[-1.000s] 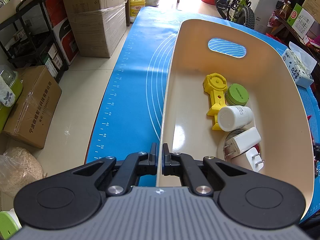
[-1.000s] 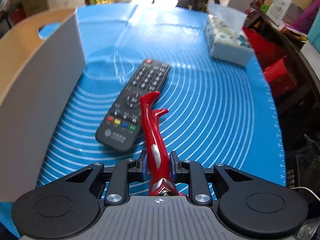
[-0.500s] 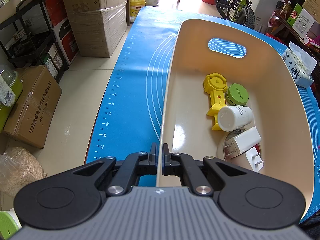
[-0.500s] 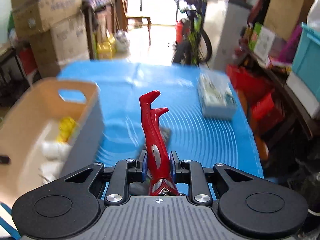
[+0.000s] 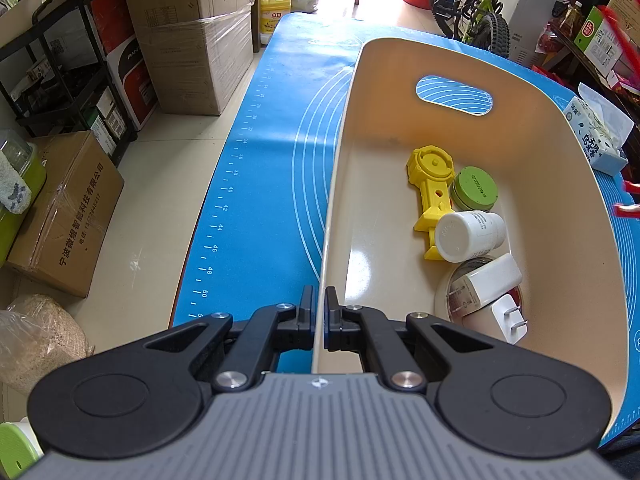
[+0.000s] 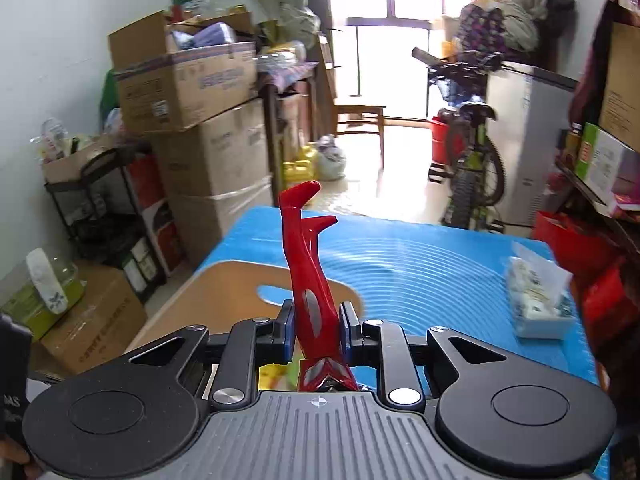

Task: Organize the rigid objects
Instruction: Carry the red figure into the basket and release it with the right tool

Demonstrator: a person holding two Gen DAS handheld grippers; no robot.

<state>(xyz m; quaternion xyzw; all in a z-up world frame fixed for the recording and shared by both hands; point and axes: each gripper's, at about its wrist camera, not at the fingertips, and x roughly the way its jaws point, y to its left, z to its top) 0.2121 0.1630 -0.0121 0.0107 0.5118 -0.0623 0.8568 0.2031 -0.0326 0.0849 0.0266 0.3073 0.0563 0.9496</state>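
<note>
Blue, ring-printed matting (image 5: 276, 184) covers the worktop, with a ruler scale along its left edge; beyond that edge lies a pale tiled floor (image 5: 160, 184). Nearest in the left wrist view, the left hand-held gripper (image 5: 319, 312) is clamped on the near-left rim of the cream bin (image 5: 568, 280), one finger on each side of the thin wall. Inside the bin lie two white chargers (image 5: 486, 282) on a round disc, then a white bottle (image 5: 468, 234) on its side, a green-lidded tin (image 5: 476, 190) and a yellow plastic tool (image 5: 432, 192); an oval handle slot pierces the far wall. In the right wrist view, the right hand-held gripper (image 6: 318, 330) pinches a red toy figure (image 6: 308, 264) at its body, legs pointing up, raised over the bin's near end. A tissue pack (image 6: 536, 304) sits to the right on the mat. Farther off stand taped cartons (image 6: 216, 148), a black shelf rack (image 6: 100, 208), a bicycle (image 6: 472, 156) and a bright window (image 6: 392, 36).
</note>
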